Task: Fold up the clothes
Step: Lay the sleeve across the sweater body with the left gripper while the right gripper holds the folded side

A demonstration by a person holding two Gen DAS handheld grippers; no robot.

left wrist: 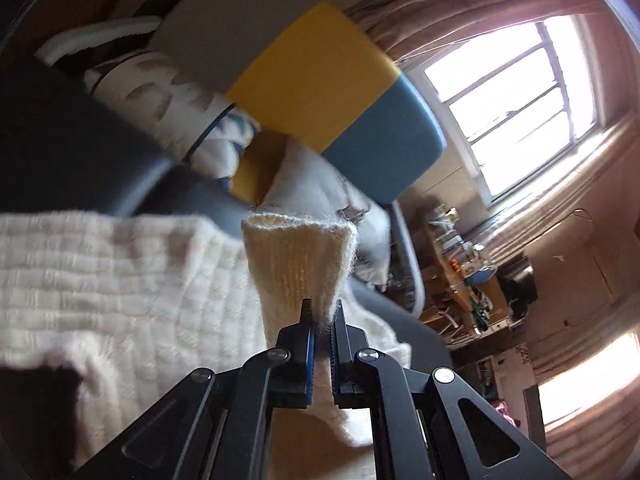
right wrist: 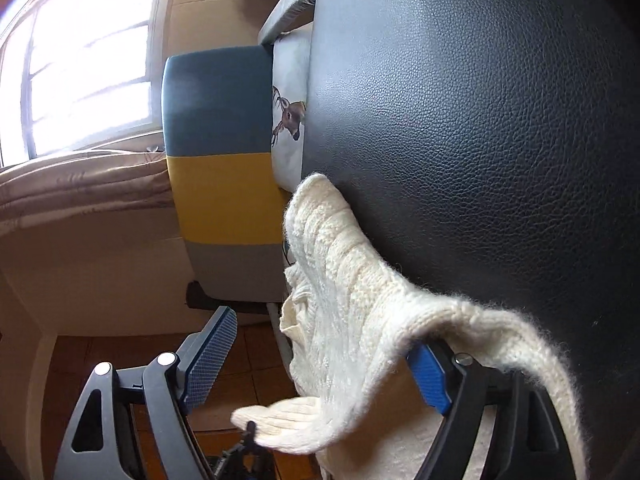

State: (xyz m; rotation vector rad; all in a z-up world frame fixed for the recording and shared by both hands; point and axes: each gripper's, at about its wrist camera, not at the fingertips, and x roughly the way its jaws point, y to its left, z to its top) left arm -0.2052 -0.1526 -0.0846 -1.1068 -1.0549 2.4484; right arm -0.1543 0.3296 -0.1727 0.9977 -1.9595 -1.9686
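My left claw (left wrist: 323, 312) is pinching the sweater (left wrist: 120, 280) cuff (cream knit); my right claw (right wrist: 320, 364) is gaping wide, sweater draping over one finger.

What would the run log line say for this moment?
left gripper: shut on sweater cuff | right gripper: open, sweater draped over one finger | surface: black sofa
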